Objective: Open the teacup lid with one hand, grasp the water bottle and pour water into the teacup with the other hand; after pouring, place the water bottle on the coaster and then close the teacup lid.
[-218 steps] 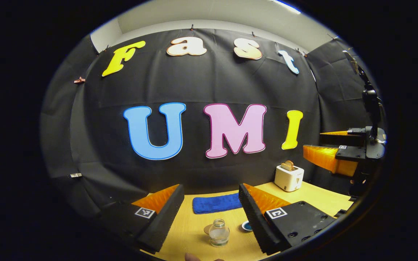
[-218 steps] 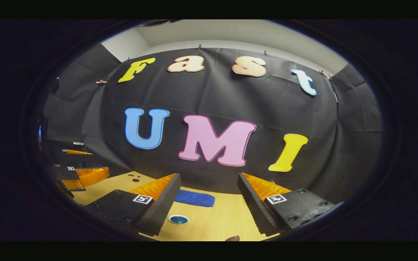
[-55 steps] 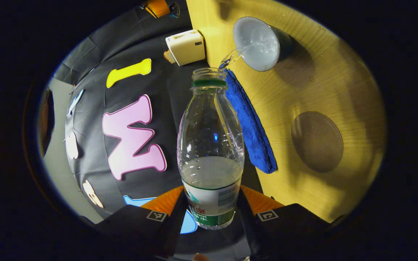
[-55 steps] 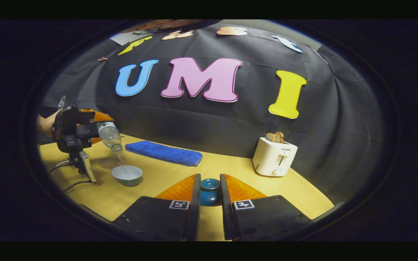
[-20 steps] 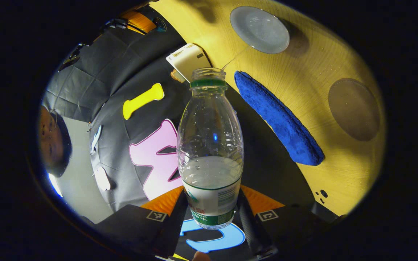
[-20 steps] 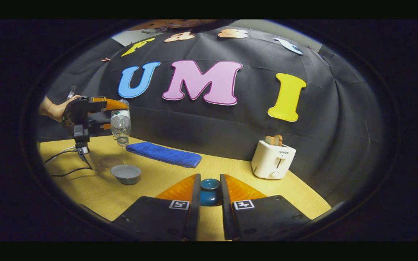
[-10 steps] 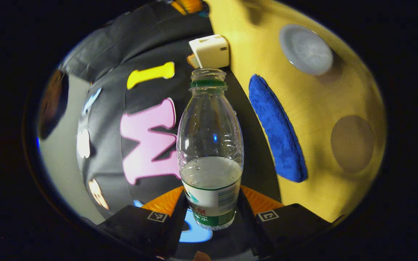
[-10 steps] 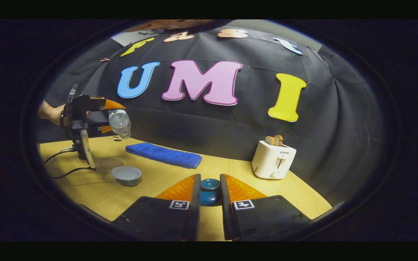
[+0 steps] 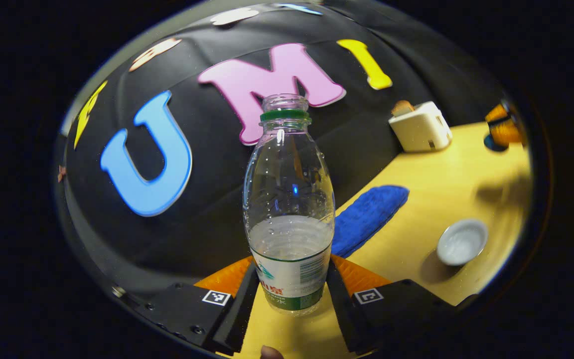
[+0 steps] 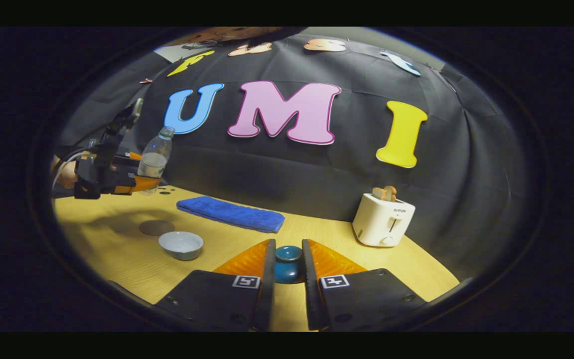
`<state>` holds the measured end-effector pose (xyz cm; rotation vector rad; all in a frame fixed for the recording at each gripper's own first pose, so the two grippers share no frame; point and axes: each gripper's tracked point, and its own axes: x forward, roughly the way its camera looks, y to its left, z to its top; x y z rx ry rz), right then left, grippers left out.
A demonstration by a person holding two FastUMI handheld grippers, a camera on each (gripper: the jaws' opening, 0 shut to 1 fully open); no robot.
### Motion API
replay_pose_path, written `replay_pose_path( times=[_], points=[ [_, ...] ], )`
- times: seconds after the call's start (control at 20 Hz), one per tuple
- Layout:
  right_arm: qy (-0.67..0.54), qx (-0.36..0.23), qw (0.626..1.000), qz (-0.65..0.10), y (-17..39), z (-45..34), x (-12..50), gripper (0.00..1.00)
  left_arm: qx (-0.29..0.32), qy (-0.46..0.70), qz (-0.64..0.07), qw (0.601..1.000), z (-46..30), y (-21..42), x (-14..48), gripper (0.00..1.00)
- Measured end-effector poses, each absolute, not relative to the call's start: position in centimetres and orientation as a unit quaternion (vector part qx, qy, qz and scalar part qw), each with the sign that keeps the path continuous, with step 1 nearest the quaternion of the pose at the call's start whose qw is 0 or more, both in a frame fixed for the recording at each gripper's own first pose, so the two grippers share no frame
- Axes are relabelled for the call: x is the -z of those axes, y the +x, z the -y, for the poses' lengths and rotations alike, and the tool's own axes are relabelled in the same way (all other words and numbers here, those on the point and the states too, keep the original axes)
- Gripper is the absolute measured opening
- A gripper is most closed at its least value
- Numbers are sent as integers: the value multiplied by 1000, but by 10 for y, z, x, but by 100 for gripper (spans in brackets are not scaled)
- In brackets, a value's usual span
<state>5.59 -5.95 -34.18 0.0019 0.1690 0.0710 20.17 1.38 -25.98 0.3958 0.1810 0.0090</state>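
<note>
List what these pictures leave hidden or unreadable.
- Water bottle: its base sits behind the left gripper jaws in the left gripper view.
- Lid: its sides are covered by the right gripper in the right gripper view.
- Teacup: water level too small to judge.
- Coaster: dim under a shadow.

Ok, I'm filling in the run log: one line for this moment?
left gripper: holds bottle upright | right gripper: holds lid | cup: open | coaster: bare

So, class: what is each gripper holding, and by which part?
Left gripper clamps the water bottle at its labelled base; right gripper pinches the teacup lid by its knob.
</note>
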Motion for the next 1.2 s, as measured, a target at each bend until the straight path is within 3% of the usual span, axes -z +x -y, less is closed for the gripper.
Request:
replay_pose_path(
  times=[0.1,0.15,0.2,0.3,0.35,0.4,0.45,0.5,0.75,0.9,1.0,1.15,1.2],
  points=[
    [3,-35,996,-84,56,57,341,34,6,113,-86,990,-11,208,265,75],
    [4,-35,996,-83,56,56,340,29,11,79,-85,993,-9,210,269,75],
    [5,-35,996,-83,56,54,339,34,13,50,-87,995,-9,210,273,75],
    [5,-36,996,-84,56,52,339,34,19,6,-93,995,-7,208,289,75],
    [5,-36,996,-85,57,53,339,29,20,-13,-97,995,-5,210,296,76],
    [6,-36,996,-85,57,52,339,24,15,-26,-100,994,-6,210,303,76],
    [6,-37,996,-86,57,51,339,29,9,-37,-103,994,-8,212,311,76],
    [6,-38,995,-87,57,50,339,24,5,-45,-107,993,-8,214,316,76],
    [6,-40,995,-92,55,47,340,34,-2,-58,-123,991,-7,214,339,77],
    [7,-41,995,-94,56,44,341,34,7,-55,-127,990,3,208,344,77],
    [9,-44,995,-95,58,40,341,34,10,-57,-127,990,3,205,345,80],
    [17,-51,994,-93,62,29,339,34,4,-48,-133,990,2,201,350,96],
    [20,-54,994,-92,63,23,338,29,2,-48,-135,990,2,200,351,96]
  ],
)
